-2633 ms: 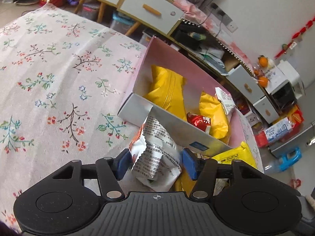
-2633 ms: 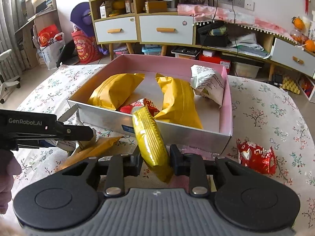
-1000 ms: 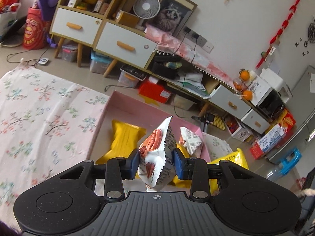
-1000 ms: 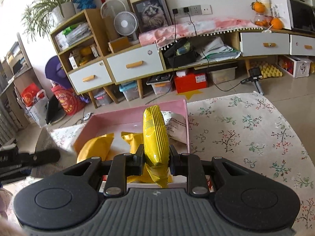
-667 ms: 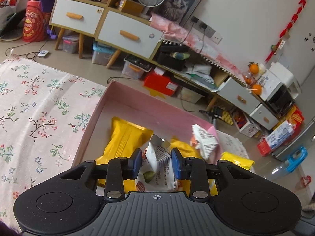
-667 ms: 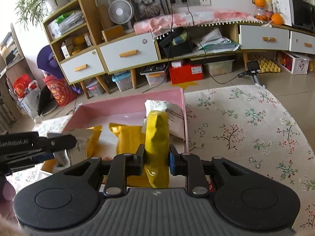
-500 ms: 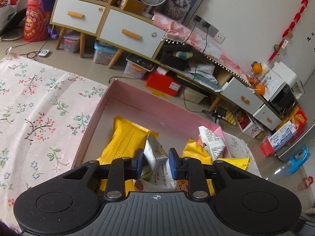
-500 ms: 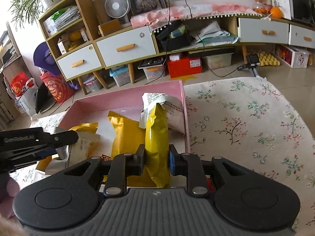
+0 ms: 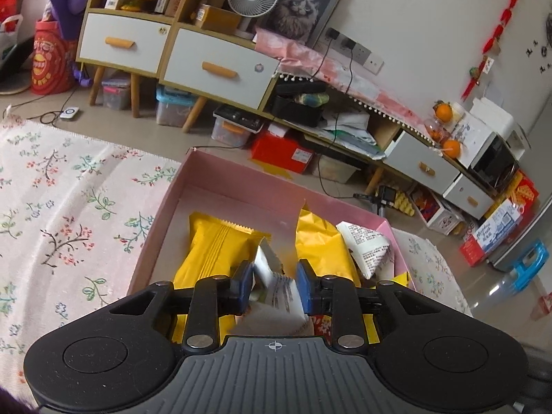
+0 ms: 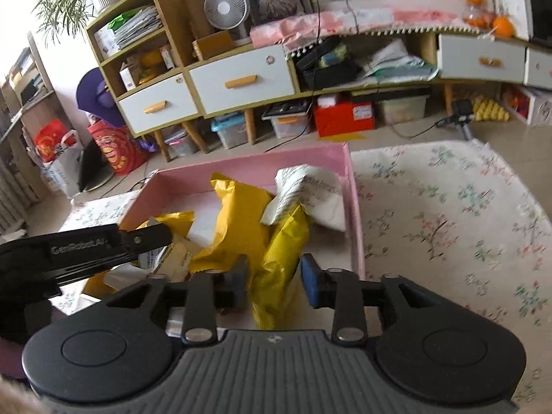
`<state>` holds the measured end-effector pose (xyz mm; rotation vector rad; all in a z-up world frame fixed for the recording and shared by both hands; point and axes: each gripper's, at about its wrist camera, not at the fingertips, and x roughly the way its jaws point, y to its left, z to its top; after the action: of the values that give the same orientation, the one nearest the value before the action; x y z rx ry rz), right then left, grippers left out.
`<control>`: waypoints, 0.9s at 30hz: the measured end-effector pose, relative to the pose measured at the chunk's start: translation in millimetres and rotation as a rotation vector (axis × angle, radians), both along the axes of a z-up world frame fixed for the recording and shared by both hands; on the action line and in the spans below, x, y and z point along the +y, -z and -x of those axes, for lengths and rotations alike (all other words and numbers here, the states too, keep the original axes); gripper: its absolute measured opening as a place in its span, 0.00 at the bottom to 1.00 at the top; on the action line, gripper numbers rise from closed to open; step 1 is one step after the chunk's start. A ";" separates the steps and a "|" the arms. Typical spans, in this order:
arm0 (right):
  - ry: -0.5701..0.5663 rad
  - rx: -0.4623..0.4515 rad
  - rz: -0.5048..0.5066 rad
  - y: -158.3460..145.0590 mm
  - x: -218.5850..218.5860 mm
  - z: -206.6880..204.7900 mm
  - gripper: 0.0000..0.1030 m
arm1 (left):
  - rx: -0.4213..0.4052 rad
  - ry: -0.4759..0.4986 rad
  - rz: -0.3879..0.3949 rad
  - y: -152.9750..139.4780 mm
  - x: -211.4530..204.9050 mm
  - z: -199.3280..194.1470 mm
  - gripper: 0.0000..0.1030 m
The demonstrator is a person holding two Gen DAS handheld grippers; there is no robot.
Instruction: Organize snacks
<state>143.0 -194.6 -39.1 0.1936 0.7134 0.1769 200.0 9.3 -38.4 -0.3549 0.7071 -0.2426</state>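
A pink box [image 9: 224, 176] [image 10: 352, 186] on the flowered cloth holds several yellow and white snack packets. My left gripper [image 9: 274, 284] is over the box, its jaws parted around a white printed packet [image 9: 281, 291] that sits loosely between the pads above a yellow packet [image 9: 214, 248]. My right gripper [image 10: 274, 277] is over the box's near right part, jaws spread, with a yellow packet [image 10: 281, 258] lying loose between them. The left gripper shows in the right wrist view [image 10: 148, 236] at the left. A white packet [image 10: 310, 189] leans in the far right corner.
A flowered cloth [image 9: 62, 200] [image 10: 448, 207] covers the table around the box. Behind stand cabinets with white drawers [image 10: 241, 82], a fan [image 10: 226, 8] and floor clutter. A red packet [image 9: 322, 324] lies in the box under the left gripper.
Both grippers carried their packets up from the table and down into the box. Both jaws have widened since half a second ago, loosening the white packet and the yellow packet.
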 end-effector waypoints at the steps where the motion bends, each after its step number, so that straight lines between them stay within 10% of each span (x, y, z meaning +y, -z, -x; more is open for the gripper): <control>1: 0.006 -0.009 0.004 -0.9 -0.8 0.9 0.42 | 0.001 0.003 -0.002 -1.9 0.4 1.6 0.29; 15: 0.010 -0.089 0.082 -21.0 -8.0 23.8 0.85 | 0.006 0.045 -0.136 -30.0 7.1 65.5 0.76; 27: -0.069 -0.095 0.219 -23.7 5.5 55.8 0.98 | 0.027 0.089 -0.180 -28.5 22.3 114.8 0.95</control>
<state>87.2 -189.1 -15.5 -0.0485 0.6399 0.1714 85.2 31.6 -9.9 -0.1557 0.7661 -0.2569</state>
